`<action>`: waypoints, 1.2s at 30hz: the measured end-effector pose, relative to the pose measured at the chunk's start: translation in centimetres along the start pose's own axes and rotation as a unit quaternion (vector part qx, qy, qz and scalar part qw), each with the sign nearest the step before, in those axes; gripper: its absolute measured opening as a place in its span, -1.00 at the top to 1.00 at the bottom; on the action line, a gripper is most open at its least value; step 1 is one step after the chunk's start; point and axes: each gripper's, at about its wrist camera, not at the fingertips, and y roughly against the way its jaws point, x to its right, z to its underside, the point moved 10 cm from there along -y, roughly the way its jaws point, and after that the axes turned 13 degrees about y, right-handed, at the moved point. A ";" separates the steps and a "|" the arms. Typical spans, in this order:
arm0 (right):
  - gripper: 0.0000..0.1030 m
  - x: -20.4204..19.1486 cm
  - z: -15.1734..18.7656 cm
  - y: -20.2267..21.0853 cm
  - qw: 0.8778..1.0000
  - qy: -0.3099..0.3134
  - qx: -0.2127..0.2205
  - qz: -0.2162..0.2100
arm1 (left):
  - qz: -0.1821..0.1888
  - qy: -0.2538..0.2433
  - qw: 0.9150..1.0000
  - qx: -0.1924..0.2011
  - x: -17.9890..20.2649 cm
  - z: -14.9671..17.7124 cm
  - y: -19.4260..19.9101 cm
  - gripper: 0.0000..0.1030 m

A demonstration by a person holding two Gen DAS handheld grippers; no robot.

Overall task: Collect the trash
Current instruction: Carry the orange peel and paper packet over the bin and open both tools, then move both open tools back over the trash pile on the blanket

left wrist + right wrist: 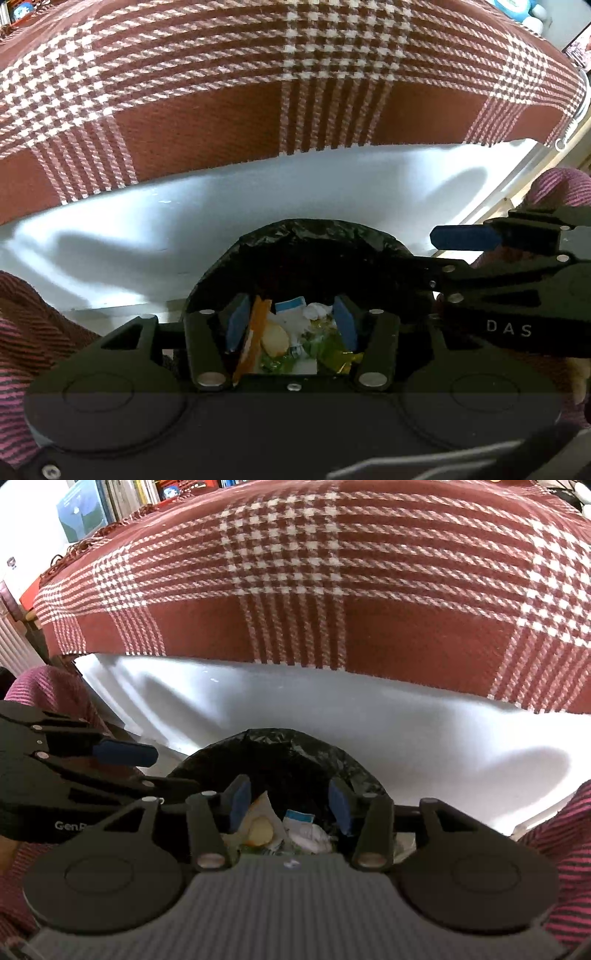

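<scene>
Black plastic lines the bin, which stands on the floor just in front of a bed draped with a red and white checked blanket; below the blanket runs the bed's white side. Both grippers hang over the bin's mouth, tilted steeply down and side by side.

Seen from its own camera, the left gripper has its jaws partly apart, the blue pads standing clear on either side. Nothing is pinched between them. An orange wrapper lies close beside the left pad, and I cannot tell whether it touches. Beyond it in the bin lie a round pale snack piece, crumpled white paper, and green and gold foil.

The right gripper also stands with its jaws parted, a little wider, empty, over the same trash in the bin. In the left camera it reaches in from the right, one blue pad near the bin's far right rim; in the right camera the left gripper comes in from the left likewise.

Pink and dark striped sleeves frame the near corners of both views. Books stand at the far left past the bed.
</scene>
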 end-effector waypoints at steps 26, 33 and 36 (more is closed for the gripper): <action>-0.63 3.5 -9.7 9.5 0.989 -0.014 0.142 -0.030 | 0.065 -0.032 0.983 0.171 1.4 -11.7 10.4 -0.71; -0.71 7.2 -14.3 11.7 0.980 0.011 0.194 0.041 | 0.049 -0.034 0.969 0.242 2.3 -18.1 11.9 -0.79; -0.71 9.3 -16.2 12.3 0.973 0.022 0.210 0.088 | 0.055 -0.031 0.964 0.259 3.1 -21.2 11.6 -0.80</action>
